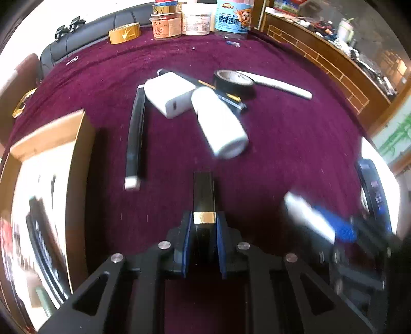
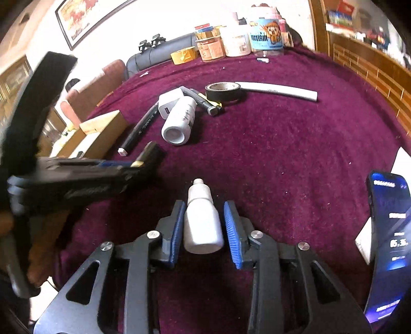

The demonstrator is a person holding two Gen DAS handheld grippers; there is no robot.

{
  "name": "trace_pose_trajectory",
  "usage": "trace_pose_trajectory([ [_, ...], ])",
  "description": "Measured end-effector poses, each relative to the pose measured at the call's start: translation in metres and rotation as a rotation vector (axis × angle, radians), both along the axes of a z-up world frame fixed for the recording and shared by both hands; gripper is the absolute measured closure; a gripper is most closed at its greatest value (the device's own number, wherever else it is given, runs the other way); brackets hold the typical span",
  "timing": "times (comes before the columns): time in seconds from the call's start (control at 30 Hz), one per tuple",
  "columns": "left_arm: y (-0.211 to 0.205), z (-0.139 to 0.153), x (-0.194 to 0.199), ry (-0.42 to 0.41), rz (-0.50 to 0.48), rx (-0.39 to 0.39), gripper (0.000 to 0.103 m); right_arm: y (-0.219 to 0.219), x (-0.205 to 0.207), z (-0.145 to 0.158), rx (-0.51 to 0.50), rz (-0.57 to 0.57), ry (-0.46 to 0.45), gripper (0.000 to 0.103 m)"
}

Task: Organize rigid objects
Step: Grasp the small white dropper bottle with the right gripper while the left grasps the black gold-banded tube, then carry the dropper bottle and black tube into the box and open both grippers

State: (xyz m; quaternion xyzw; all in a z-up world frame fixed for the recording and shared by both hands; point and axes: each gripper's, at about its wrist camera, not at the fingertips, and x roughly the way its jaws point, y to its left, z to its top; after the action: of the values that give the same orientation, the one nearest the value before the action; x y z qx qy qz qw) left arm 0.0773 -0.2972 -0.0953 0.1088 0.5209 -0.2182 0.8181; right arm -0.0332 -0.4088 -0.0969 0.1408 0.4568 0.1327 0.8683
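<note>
My left gripper (image 1: 204, 223) is shut on a black tube with a gold band (image 1: 203, 195), which sticks out ahead of the blue pads above the purple cloth. The right wrist view shows that left gripper (image 2: 140, 161) from the side, still gripping the tube (image 2: 149, 151). A small white dropper bottle (image 2: 203, 223) lies between the pads of my right gripper (image 2: 204, 213). The left pad touches it and a thin dark gap shows at the right pad. Ahead lie a white cylinder bottle (image 1: 221, 123), a white charger (image 1: 169, 95), a black pen (image 1: 136, 133) and a black tape roll (image 1: 233, 81).
An open cardboard box (image 1: 51, 154) stands at the left of the table. A white curved strip (image 1: 274, 83) and a black-and-yellow knife (image 1: 231, 99) lie by the tape roll. Jars (image 1: 195, 20) and yellow tape (image 1: 125, 32) line the far edge. A lit phone (image 2: 388, 231) stands at the right.
</note>
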Motion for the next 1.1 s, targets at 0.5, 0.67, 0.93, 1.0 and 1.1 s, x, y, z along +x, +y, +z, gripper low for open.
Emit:
trace_pose_trajectory([
  [0.5, 0.050, 0.024, -0.038, -0.004, 0.011, -0.227, 0.087, 0.005, -0.005, 0.012, 0.148, 0.001, 0.012, 0.077],
  [0.67, 0.100, 0.050, -0.053, -0.013, 0.066, -0.300, 0.087, 0.034, -0.003, 0.038, 0.200, 0.081, -0.024, 0.077],
  [0.93, 0.224, 0.067, -0.072, -0.094, 0.454, -0.344, 0.087, 0.116, 0.016, 0.066, 0.272, 0.293, -0.029, 0.076],
  [1.0, 0.245, 0.064, -0.070, -0.100, 0.540, -0.311, 0.087, 0.139, 0.021, 0.071, 0.269, 0.340, -0.032, 0.076],
  [1.1, 0.266, 0.051, -0.063, -0.054, 0.623, -0.291, 0.087, 0.170, 0.027, 0.075, 0.261, 0.393, -0.027, 0.076],
])
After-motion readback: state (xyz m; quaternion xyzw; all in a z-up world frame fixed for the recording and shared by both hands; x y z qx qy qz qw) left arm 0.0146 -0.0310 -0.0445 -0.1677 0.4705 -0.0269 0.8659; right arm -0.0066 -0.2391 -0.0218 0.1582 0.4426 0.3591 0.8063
